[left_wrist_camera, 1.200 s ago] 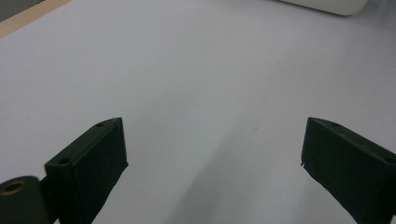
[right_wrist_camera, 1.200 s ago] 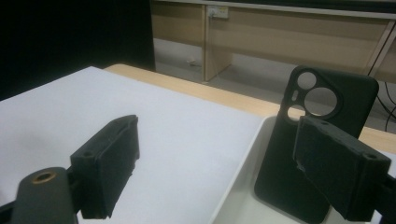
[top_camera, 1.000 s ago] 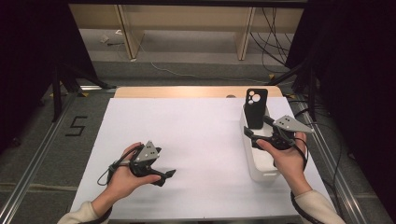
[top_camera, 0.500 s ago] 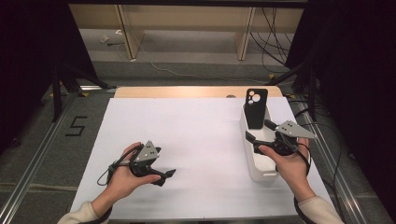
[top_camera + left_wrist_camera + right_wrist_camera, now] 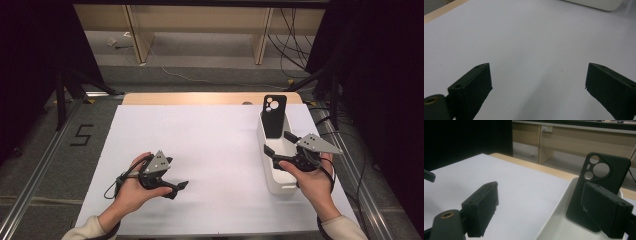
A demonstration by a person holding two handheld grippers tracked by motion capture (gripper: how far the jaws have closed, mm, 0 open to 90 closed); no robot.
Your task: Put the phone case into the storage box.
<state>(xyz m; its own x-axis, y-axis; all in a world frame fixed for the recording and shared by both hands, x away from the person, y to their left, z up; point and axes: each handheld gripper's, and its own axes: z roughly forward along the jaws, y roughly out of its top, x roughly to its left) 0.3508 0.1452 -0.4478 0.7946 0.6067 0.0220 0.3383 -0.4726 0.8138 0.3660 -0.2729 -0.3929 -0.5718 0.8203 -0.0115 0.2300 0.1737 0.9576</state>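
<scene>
Over on the left, the left gripper [image 5: 172, 186] sits low over the white surface [image 5: 210, 145], jaws spread wide with nothing between them. Its tips are small and dark from above. Moving right: the white bin [image 5: 274, 170], its near end hidden under the hand. The black phone case [image 5: 274, 116] stands upright at its far end. The right gripper [image 5: 280, 142] hovers over the bin, jaws wide and empty, the case just beyond.

A lab recording bay: black curtains [image 5: 30, 60], railed frame [image 5: 35, 185], white table [image 5: 200, 140] (floor mark "5" [image 5: 81, 135]), loose cables [image 5: 295, 35].
</scene>
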